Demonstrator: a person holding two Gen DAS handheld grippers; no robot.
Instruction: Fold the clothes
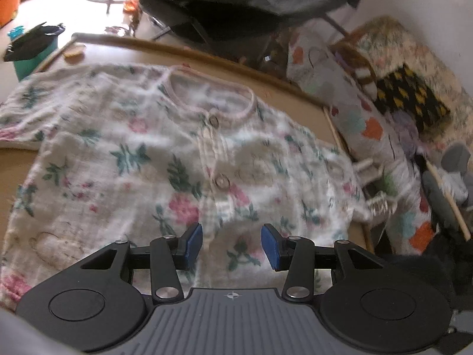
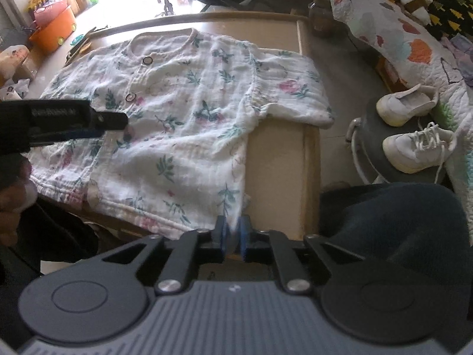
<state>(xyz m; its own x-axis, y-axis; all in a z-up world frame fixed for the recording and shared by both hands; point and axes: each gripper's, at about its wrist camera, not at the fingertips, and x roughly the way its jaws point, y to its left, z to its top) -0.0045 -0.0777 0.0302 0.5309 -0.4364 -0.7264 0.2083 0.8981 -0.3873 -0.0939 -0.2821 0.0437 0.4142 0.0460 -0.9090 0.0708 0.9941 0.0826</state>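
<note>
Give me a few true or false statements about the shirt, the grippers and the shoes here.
1. The right gripper pinches the shirt's bottom corner. True.
2. The left gripper is clamped on the collar. False: it is open above the shirt's front, holding nothing.
3. The shirt is folded in half. False: it lies spread flat on the table.
4. Two white shoes sit beside the table. True.

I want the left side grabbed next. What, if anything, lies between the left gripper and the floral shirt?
Nothing visible. The left gripper hovers open directly over the floral shirt, with only bare fabric beneath it. The right gripper is shut on the shirt's hem corner.
</note>
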